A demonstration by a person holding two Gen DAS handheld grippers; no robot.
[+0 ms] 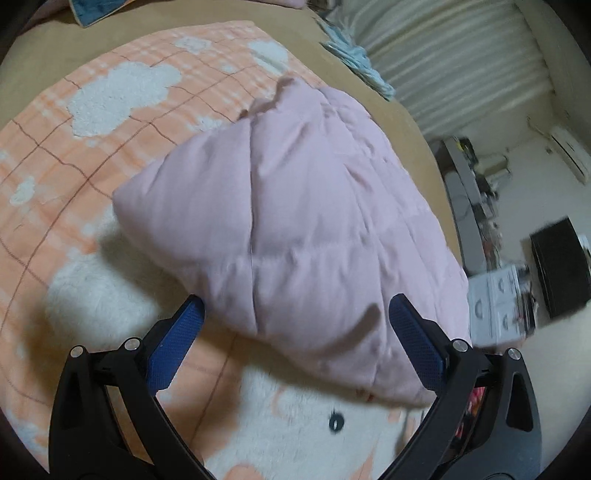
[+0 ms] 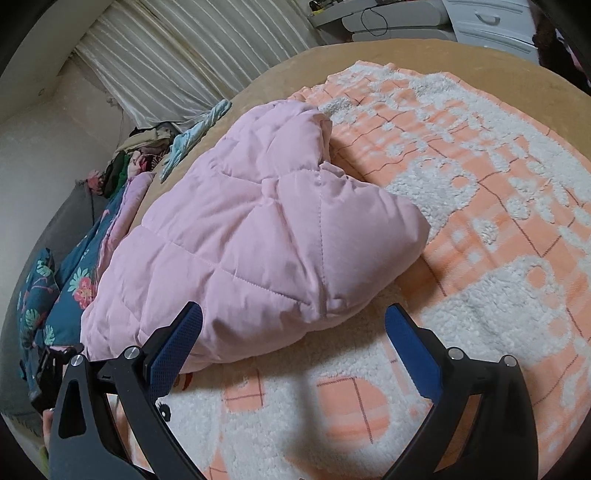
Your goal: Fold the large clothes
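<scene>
In the left wrist view the left claw (image 1: 295, 314) is spread wide with nothing gripped, its blue pads (image 1: 175, 347) standing on either side of the near corner of a pink quilted jacket (image 1: 295, 221), which reaches in between them without being pinched. The right claw (image 2: 293, 323) is likewise wide open and empty, its left pad lying over the jacket's (image 2: 258, 251) near edge while the right pad (image 2: 412, 354) hangs above bare blanket. The jacket sits in a puffy, bundled heap on an orange and white checked blanket (image 1: 92, 155) with fluffy white patches, seen in the right view (image 2: 480, 240) spreading away to the right of the garment. The blanket covers a bed with a tan sheet (image 1: 413, 122) showing along its borders. Beyond the jacket lies a crumpled light blue cloth (image 2: 195, 136) at the bed's edge, and to the left a teal floral fabric (image 2: 66, 288). Farthest off, a pale pleated curtain (image 2: 184, 55) hangs along the wall, with white drawers (image 2: 491, 22) at the far corner.
</scene>
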